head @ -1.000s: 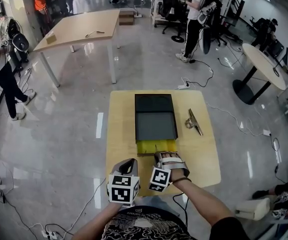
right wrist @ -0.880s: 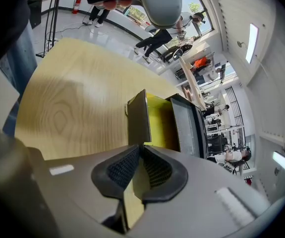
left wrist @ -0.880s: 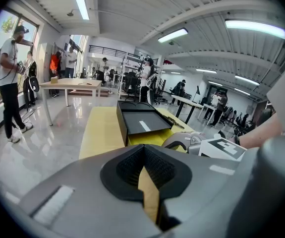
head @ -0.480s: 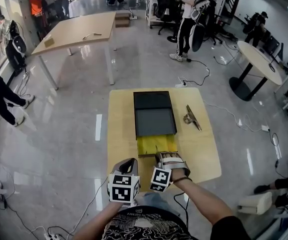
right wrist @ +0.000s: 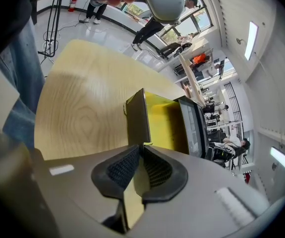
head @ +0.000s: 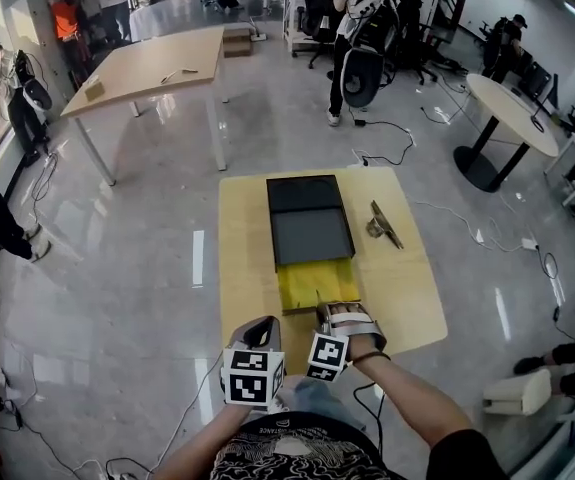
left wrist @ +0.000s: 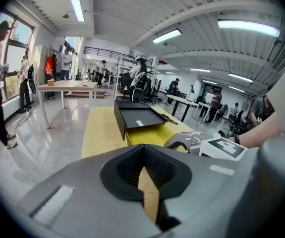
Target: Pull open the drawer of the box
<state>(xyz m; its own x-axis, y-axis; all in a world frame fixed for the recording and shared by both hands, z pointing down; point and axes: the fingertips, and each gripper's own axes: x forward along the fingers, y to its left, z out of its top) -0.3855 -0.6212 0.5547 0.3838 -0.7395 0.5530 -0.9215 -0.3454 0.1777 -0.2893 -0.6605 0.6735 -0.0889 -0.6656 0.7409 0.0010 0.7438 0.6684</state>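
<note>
Drawer of the black box stands partly out toward the person in the head view, its yellow inside showing, and both sit along the middle of the worktop; the right gripper is at the drawer's front, placed in line with the slide so a straight pull toward the body would do the work, while the left gripper hangs beside it near the worktop's near edge, apart from the box and seemingly just kept out of the way; a metal tool lies to the right of the box, untouched; in the left gripper view the jaws are closed together with nothing between them, pointing along the worktop past the box and open drawer, so this one takes no part; in the right gripper view the jaws are clenched on the drawer by a thin tab at the edge of its front panel, a narrow hold that I judge could slip if the pull goes off to one side
</note>
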